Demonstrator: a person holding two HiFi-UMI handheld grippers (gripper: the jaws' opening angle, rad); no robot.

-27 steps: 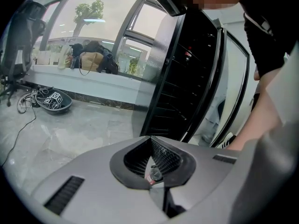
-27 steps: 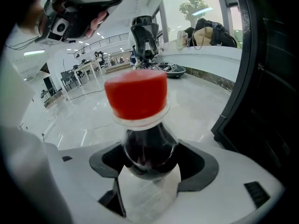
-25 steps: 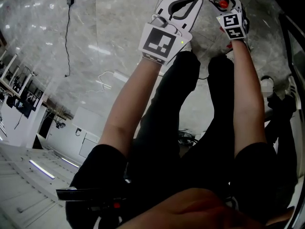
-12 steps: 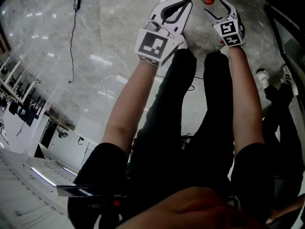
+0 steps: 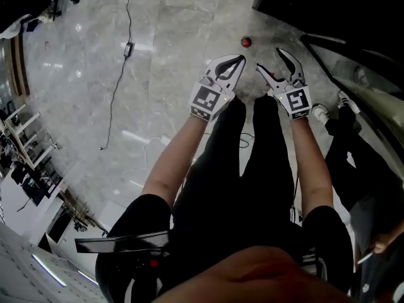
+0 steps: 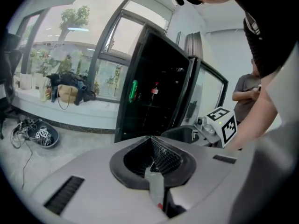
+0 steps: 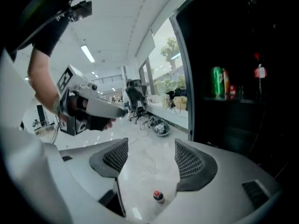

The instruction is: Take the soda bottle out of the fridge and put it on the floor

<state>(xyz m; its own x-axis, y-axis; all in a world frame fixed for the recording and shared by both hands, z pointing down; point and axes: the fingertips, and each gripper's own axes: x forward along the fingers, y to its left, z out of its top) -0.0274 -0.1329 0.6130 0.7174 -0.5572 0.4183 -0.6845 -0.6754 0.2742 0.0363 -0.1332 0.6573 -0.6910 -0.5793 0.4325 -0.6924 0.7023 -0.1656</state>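
Note:
The soda bottle [image 5: 246, 41], dark with a red cap, stands upright on the grey marble floor in front of both grippers and touches neither. In the right gripper view the bottle [image 7: 159, 196] shows far below, between the spread jaws. My right gripper [image 5: 270, 60] [image 7: 150, 148] is open and holds nothing. My left gripper [image 5: 238, 59] [image 6: 152, 140] is beside it with its jaws shut on nothing. The black fridge [image 6: 154, 97] stands open ahead, with a green can [image 7: 217, 81] on a shelf.
The fridge's dark body [image 5: 315, 5] and its door [image 5: 353, 68] take up the top right of the head view. A black cable [image 5: 120, 62] runs over the floor at left. Another person's white shoe [image 5: 320, 111] is close on the right. A bowl with cables [image 6: 42, 135] lies by the window.
The right gripper has opened and let go of the bottle, which now stands alone on the floor. Both grippers have drawn back and up from it.

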